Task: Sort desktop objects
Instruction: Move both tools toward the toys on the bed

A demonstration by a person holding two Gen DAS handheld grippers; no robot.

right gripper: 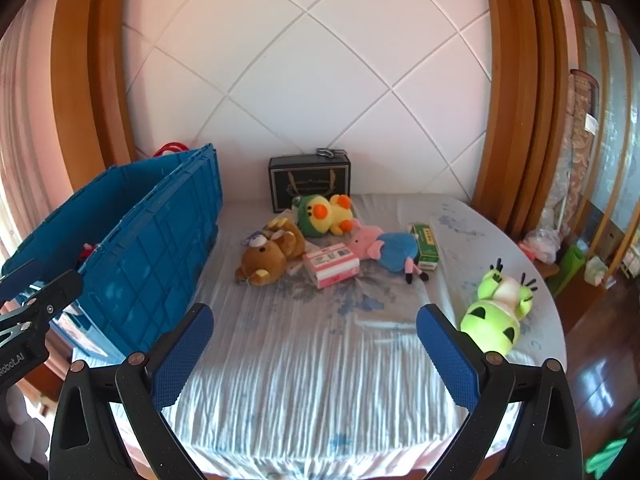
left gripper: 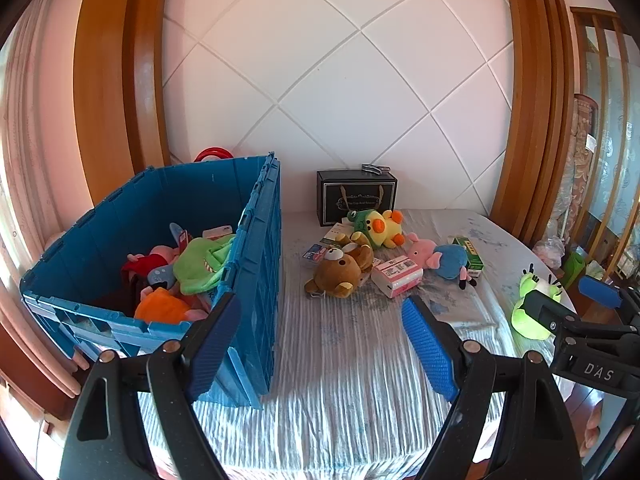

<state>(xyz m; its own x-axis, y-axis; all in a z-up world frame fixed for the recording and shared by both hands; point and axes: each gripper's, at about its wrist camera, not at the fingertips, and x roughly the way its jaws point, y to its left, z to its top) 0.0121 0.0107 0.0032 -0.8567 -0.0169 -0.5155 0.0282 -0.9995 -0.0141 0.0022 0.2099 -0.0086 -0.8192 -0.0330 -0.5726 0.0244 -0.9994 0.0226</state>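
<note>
A blue crate (left gripper: 256, 240) (right gripper: 152, 248) stands at the table's left with several plush toys inside. Loose on the cloth ahead lie a brown bear (left gripper: 340, 272) (right gripper: 272, 258), a yellow duck plush (left gripper: 376, 226) (right gripper: 324, 214), a pig plush in blue (left gripper: 440, 258) (right gripper: 380, 248), a pink box (left gripper: 396, 276) (right gripper: 332, 264) and a green box (left gripper: 470, 254) (right gripper: 426, 246). A green frog plush (left gripper: 528, 312) (right gripper: 496, 312) lies apart at the right. My left gripper (left gripper: 320, 304) hovers open and empty beside the crate. My right gripper (right gripper: 316, 312) is open wide and empty, left of the frog.
A black gift box (left gripper: 356, 196) (right gripper: 310, 184) stands against the tiled wall behind the toys. The table (right gripper: 312, 380) is oval under a wrinkled pale cloth, with its edge curving down on the right. Wooden frames flank the wall, and clutter sits on the floor at right.
</note>
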